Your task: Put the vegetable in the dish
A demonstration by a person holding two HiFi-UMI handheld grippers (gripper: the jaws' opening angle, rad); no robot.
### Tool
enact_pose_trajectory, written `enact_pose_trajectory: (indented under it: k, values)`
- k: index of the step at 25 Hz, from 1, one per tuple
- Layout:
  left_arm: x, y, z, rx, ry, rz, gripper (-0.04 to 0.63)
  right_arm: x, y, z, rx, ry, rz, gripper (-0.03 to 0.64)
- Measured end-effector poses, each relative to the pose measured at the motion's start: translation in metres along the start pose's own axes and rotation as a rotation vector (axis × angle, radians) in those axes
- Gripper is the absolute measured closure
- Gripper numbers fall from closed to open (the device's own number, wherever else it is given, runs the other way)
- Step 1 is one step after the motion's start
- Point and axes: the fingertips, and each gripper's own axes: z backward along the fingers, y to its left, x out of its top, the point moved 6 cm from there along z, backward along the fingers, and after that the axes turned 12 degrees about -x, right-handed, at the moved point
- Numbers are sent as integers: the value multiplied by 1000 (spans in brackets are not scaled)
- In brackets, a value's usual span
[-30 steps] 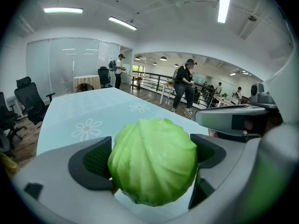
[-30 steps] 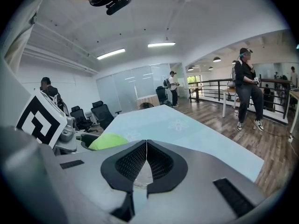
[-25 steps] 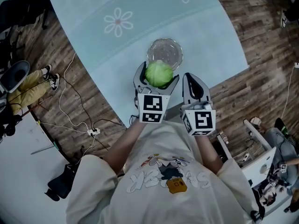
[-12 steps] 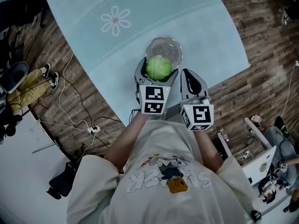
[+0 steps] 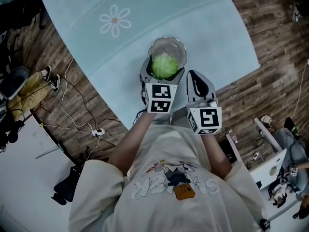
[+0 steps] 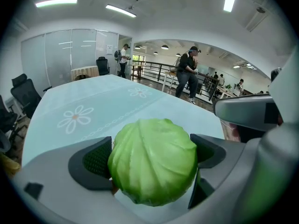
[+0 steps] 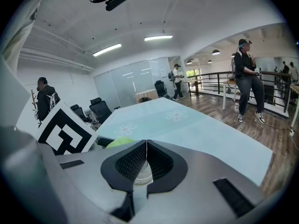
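A round green cabbage (image 5: 164,65) is clamped between the jaws of my left gripper (image 5: 163,67), held over the near part of a clear glass dish (image 5: 178,49) on the pale blue table. In the left gripper view the cabbage (image 6: 153,160) fills the gap between the two dark pads (image 6: 96,161). My right gripper (image 5: 198,81) sits just right of the left one, near the table edge, with its jaws pressed together on nothing. In the right gripper view a sliver of the cabbage (image 7: 119,142) shows behind the shut jaws (image 7: 146,158), and a bit of the glass dish (image 7: 141,176) shows below them.
The pale blue table (image 5: 135,18) with white flower prints (image 5: 114,22) stretches away beyond the dish. Wood flooring, cables and a power strip (image 5: 94,131) lie at the left. Office chairs and several people stand in the background of the gripper views.
My left gripper has carried the cabbage forward, from just short of the dish to over its near part. The right gripper has barely moved.
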Motion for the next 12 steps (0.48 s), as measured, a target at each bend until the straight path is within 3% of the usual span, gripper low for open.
enact_pose_trajectory:
  k: [12]
  values:
    - [-8,13,-30,21,80,-1,64,-1,-7,-14,0,9,2,594]
